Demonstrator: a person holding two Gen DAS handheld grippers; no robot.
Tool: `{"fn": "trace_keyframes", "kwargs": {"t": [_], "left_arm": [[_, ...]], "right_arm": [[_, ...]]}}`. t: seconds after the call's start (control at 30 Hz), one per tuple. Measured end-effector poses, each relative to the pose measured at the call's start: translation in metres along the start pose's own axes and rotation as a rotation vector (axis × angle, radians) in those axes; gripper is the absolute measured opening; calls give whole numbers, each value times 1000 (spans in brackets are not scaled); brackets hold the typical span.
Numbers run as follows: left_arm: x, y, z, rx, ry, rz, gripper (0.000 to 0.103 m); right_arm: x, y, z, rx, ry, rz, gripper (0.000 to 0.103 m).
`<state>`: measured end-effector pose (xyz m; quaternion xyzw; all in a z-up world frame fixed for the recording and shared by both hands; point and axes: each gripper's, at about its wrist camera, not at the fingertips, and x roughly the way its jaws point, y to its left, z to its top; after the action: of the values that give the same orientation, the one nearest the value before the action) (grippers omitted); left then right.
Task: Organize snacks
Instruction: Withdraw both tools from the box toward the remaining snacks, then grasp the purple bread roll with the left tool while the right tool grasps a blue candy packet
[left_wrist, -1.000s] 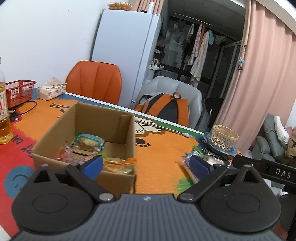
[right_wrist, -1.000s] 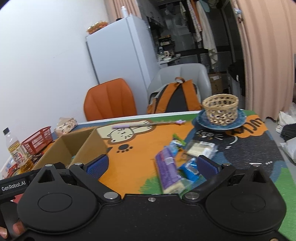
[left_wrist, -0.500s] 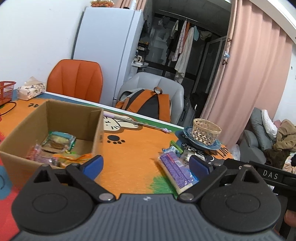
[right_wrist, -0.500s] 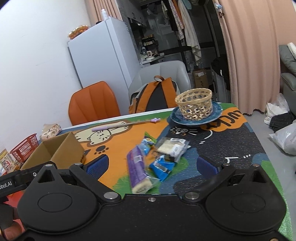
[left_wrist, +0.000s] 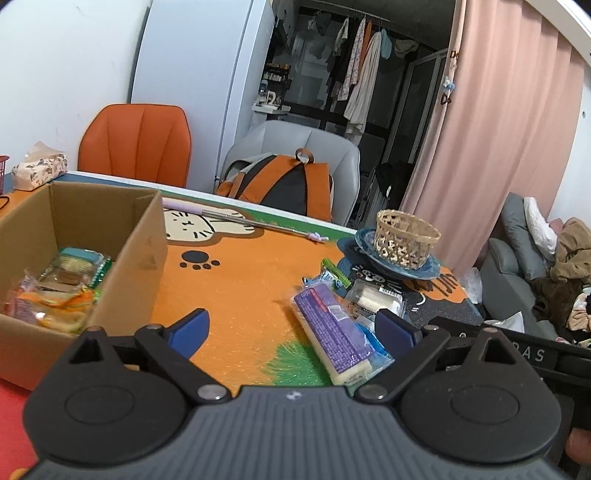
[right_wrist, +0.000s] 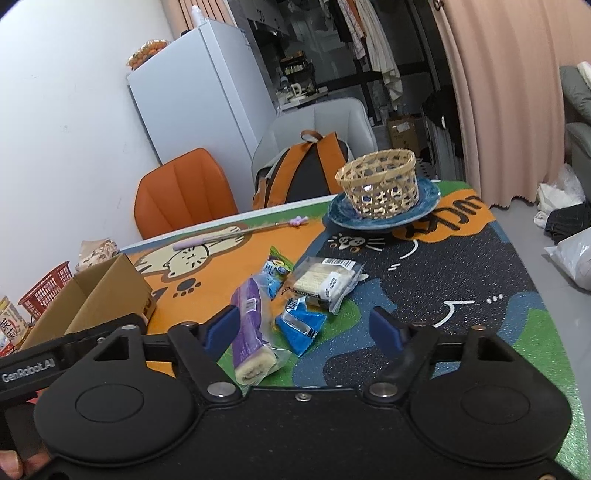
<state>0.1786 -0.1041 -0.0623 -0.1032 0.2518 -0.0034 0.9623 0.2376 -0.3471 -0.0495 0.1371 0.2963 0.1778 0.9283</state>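
Note:
A cardboard box (left_wrist: 144, 236) at the left holds several wrapped snacks (left_wrist: 74, 266); it also shows in the right wrist view (right_wrist: 107, 291). Loose snacks lie on the mat: a long purple-wrapped roll (left_wrist: 332, 328) (right_wrist: 251, 310), a clear pack of pale bars (right_wrist: 325, 282) (left_wrist: 373, 299), a blue packet (right_wrist: 299, 326) and a small green-and-blue packet (right_wrist: 277, 266). My left gripper (left_wrist: 291, 328) is open and empty, above the mat between box and roll. My right gripper (right_wrist: 308, 326) is open and empty, just short of the blue packet.
A woven basket (right_wrist: 378, 182) stands on a blue plate (right_wrist: 428, 206) at the back right. A lilac stick (right_wrist: 240, 236) lies across the mat. A red basket (right_wrist: 48, 284), a bottle (right_wrist: 9, 321) and a tissue pack (left_wrist: 38, 171) stand at the left. Chairs and a backpack (left_wrist: 288, 184) are behind the table.
Both grippers have swung right, away from the box and toward the loose snacks, which now lie closer between the fingers. Both stay open and empty.

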Motion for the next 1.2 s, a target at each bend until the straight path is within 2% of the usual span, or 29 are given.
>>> {"fn": "trace_keyframes", "kwargs": {"t": [0.13, 0.37, 0.67, 0.9, 1.07, 1.2], "left_arm": [[14, -5, -2, -9, 20, 15, 92], [35, -10, -4, -26, 44, 21, 86], [63, -33, -8, 18, 74, -3, 85], [86, -36, -19, 6, 123, -3, 85], [93, -35, -25, 4, 147, -14, 73], [93, -33, -26, 33, 146, -4, 56]], "right_arm": [[9, -7, 1, 12, 7, 13, 73], [23, -19, 7, 17, 19, 19, 64], [35, -50, 3, 118, 8, 5, 64], [43, -60, -3, 157, 26, 10, 64], [42, -53, -4, 129, 21, 13, 64], [46, -52, -6, 135, 40, 12, 64]]}}
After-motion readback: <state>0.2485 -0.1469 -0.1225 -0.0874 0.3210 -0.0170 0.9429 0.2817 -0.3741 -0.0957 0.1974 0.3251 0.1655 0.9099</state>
